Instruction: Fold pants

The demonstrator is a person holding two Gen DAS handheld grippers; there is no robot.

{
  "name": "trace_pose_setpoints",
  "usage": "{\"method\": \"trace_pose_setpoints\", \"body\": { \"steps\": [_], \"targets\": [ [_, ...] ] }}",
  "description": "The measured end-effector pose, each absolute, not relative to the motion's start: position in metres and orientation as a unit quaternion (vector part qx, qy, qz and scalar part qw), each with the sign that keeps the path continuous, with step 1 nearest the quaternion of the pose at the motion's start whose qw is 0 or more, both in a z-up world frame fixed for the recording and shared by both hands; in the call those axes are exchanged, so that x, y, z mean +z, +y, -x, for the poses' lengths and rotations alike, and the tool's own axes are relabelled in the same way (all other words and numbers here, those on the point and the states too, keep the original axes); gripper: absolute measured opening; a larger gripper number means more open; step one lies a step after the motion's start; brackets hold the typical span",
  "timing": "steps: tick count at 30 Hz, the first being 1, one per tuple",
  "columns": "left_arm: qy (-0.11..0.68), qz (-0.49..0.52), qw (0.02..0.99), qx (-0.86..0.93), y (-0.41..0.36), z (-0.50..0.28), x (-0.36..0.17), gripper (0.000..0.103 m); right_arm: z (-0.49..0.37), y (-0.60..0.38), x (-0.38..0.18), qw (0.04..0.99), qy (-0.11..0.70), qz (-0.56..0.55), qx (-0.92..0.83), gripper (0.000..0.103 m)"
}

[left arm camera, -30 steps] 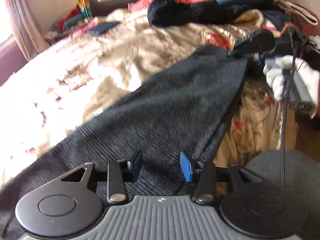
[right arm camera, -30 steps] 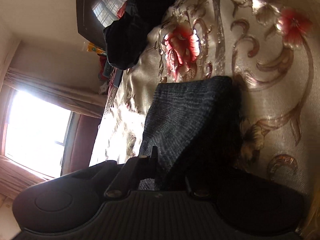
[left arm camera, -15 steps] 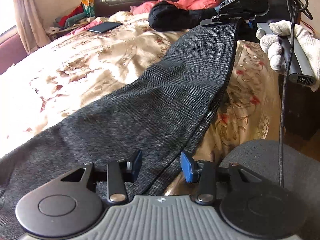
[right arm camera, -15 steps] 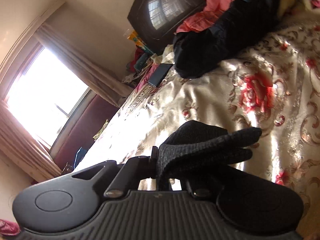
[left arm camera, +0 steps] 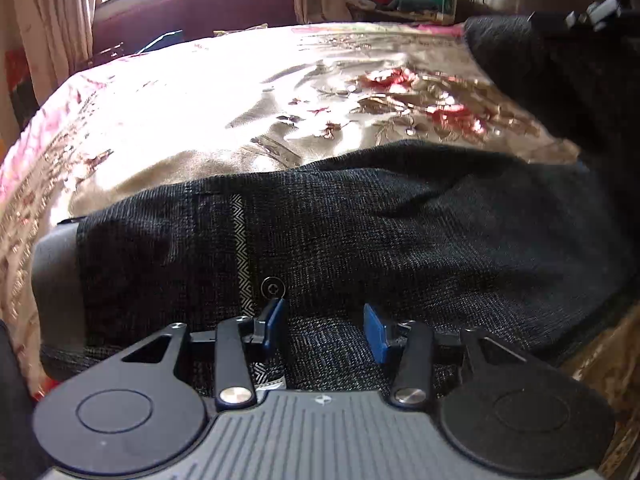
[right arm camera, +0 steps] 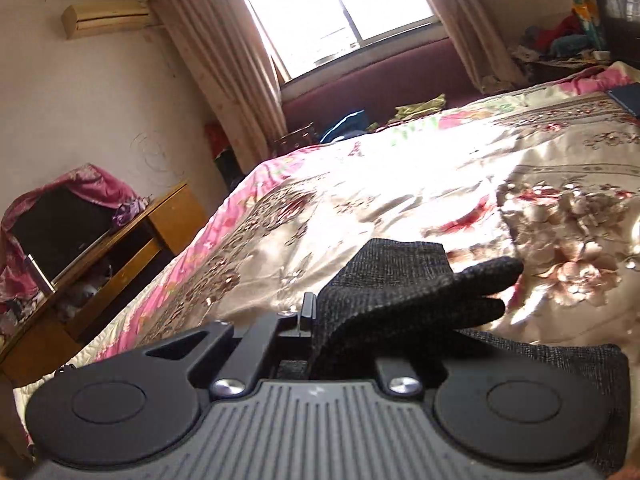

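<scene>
Since half a second ago you have swung both cameras round toward the window point(right arm camera: 340, 12); your left view, which looked up the bed at the headboard, now looks across the bedspread point(left arm camera: 248, 92) at the curtains point(right arm camera: 224, 52). The pants point(left arm camera: 380, 240), stretched then in a long strip away from your left gripper point(left arm camera: 324, 326), now lie bunched sideways across that view, waistband end to the left with a snap button point(left arm camera: 273, 289) and a patterned strip just ahead of the tips.

Your left gripper stands with its jaws apart, blue pads point(left arm camera: 376, 332) showing, nothing between them. It hovers just above the pants near the waistband; whether it touches the cloth cannot be told.

Your right gripper point(right arm camera: 344, 320) is clamped on the pants point(right arm camera: 404, 284): a fold of the dark cloth sticks out from between its fingers and flops forward above the bedspread point(right arm camera: 400, 200), as before. More of the cloth trails off to the right under the gripper body. In your left view that raised end hangs at the upper right.
</scene>
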State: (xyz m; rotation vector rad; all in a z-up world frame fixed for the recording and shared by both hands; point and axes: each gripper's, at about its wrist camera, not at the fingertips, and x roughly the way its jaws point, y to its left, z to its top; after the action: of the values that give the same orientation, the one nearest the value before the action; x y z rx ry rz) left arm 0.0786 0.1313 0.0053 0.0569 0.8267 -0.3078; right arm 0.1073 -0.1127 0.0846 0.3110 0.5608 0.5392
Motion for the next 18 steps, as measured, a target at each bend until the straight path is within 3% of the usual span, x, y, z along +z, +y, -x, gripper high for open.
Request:
{"method": "trace_pose_setpoints", "body": {
  "steps": [8, 14, 18],
  "targets": [
    [0.364, -0.037, 0.926, -0.090, 0.167, -0.045, 0.015, 0.060, -0.104, 0.017, 0.055, 0.889, 0.311, -0.047, 0.332, 0.005],
    [0.361, 0.010, 0.929, -0.080, 0.197, -0.029, 0.006, 0.060, -0.100, 0.057, 0.064, 0.897, 0.279, -0.014, 0.343, 0.005],
    [0.361, 0.029, 0.928, -0.087, 0.204, -0.027, 0.000, 0.060, -0.091, 0.104, 0.059, 0.896, 0.242, 0.125, 0.351, 0.006]
  ]
}}
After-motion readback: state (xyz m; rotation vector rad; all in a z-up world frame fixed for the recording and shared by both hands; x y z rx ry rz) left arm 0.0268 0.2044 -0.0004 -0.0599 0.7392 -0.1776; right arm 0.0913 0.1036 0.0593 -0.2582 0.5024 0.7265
